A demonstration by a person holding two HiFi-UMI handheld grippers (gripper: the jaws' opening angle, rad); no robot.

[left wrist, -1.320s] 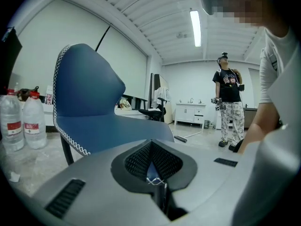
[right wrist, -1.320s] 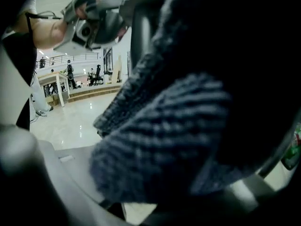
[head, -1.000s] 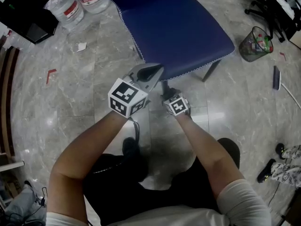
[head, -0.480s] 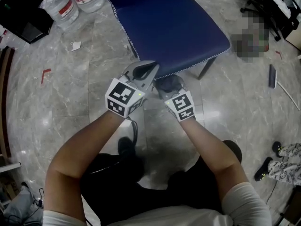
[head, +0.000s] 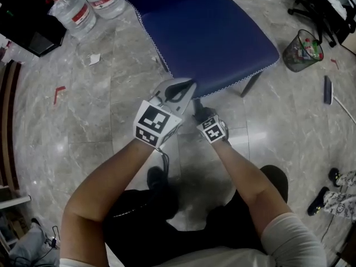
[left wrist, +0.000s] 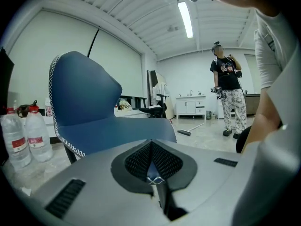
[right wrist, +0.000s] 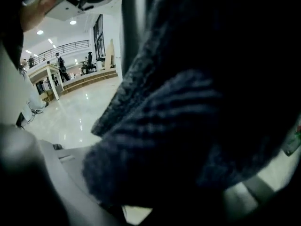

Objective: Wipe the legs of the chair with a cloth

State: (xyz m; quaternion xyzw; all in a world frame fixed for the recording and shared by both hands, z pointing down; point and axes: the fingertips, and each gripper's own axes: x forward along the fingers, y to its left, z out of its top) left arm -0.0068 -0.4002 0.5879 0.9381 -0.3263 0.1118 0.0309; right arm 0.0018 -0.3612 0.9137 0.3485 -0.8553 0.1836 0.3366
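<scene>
My right tool (head: pixel 207 120) is clamped on the dark cloth (right wrist: pixel 169 126), which is bunched against the front leg (right wrist: pixel 130 32) of the chair (head: pixel 206 32) just under its near edge, while my left tool (left wrist: pixel 152 161) is closed on nothing and hovers beside that same edge. The cloth looks soft, light and fuzzy (a limp knit, I'd guess), so I judge it wants holding by a thick fold with slack to wrap the leg. The leg looks thin, stiff and smooth, and the chair may skate on the polished floor (head: pixel 111 93), so I'd steady it at that near edge
</scene>
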